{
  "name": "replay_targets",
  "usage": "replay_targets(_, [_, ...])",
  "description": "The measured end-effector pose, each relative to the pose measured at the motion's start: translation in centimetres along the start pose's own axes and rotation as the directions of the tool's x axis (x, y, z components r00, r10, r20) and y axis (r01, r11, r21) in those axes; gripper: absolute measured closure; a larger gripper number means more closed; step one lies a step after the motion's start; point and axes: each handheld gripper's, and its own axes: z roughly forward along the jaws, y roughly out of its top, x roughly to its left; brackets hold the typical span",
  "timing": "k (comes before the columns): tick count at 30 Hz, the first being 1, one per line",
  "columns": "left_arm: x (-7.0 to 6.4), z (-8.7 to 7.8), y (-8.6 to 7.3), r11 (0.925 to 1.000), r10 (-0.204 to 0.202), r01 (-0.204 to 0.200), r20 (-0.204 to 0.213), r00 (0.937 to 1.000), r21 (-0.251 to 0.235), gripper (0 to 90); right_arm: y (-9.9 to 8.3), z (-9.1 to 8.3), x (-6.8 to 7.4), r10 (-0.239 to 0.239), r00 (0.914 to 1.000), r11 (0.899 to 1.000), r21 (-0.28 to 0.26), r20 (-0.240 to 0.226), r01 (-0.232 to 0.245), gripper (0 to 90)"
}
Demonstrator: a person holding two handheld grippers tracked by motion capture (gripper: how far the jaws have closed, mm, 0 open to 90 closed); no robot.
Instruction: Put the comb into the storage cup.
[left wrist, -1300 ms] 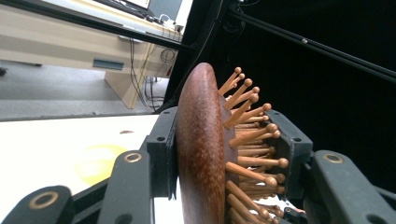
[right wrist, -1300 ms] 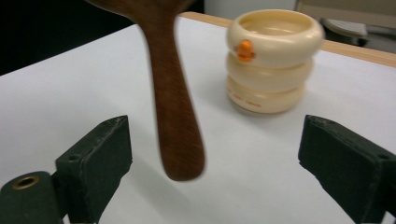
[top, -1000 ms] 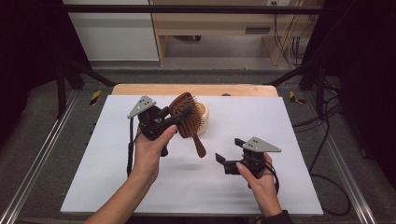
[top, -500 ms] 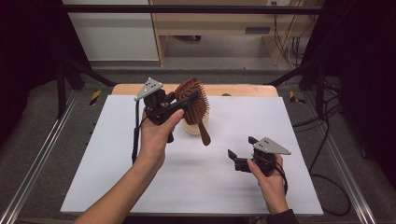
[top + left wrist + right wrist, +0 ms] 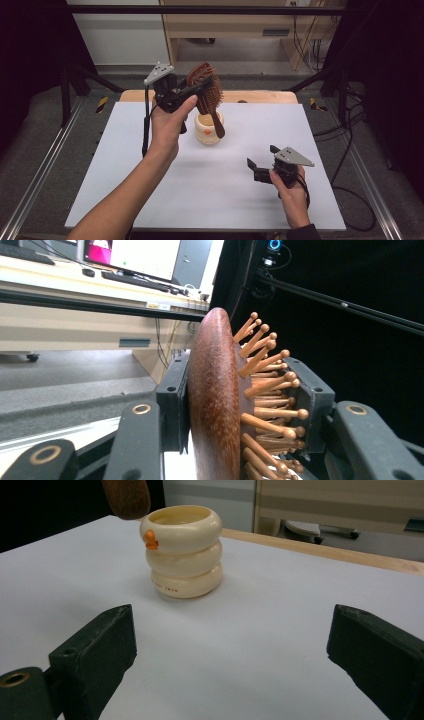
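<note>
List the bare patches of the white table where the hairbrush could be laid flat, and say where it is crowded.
Bare: the near-left of the white table beside the forearm, and the far right beyond the cup. Crowded: the middle, where the left gripper holds the hairbrush over the cup, and around the right gripper.

A reddish-brown wooden hairbrush (image 5: 206, 89) with round-tipped wooden pins is held up in the air, clamped across its oval head, with its dark handle slanting down so that the handle's end hangs at the rim of a cream-coloured ribbed cup (image 5: 207, 128). The brush's smooth domed back (image 5: 212, 400) faces one way and its pins the other. The cup, shaped like three stacked rings with a small orange mark near its rim, stands upright on the white table top.
</note>
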Motion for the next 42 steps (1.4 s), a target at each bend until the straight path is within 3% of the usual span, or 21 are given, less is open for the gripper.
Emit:
replay_targets(7, [-0.3,0.9,0.7,0.9995,0.031,-0.031,-0.014,0.9994,-0.006,51.1,-0.1,0.0,0.0,-0.028,0.9981,0.999,-0.038,0.054,0.030,5.3])
replay_targets(11, [-0.6,1.5,0.9,0.9987,0.051,-0.051,-0.015,0.9986,-0.005,51.0,-0.2,0.1,0.1,-0.038,0.9979,0.999,-0.033,0.052,0.040,6.1])
replay_targets(14, [-0.6,1.8,0.9,0.9982,0.060,-0.060,-0.022,0.9979,-0.004,51.0,-0.1,0.0,0.1,-0.045,0.9964,0.997,-0.064,0.072,0.049,7.9])
replay_targets(29, [-0.4,2.7,1.1,0.9948,0.102,-0.102,-0.046,0.9938,-0.005,50.9,0.1,-0.4,-0.1,-0.020,0.9973,0.995,-0.097,0.071,0.027,5.1])
replay_targets(32, [-0.1,2.8,1.0,0.9956,0.093,-0.093,-0.050,0.9945,-0.007,50.9,0.2,-0.5,-0.1,-0.018,0.9973,0.993,-0.113,0.072,0.026,3.9])
replay_targets(42, [0.9,2.8,1.1,0.9969,0.074,-0.076,-0.074,0.9945,-0.022,50.8,0.0,-0.3,-0.2,-0.012,0.9990,0.995,-0.094,0.042,0.016,3.5])
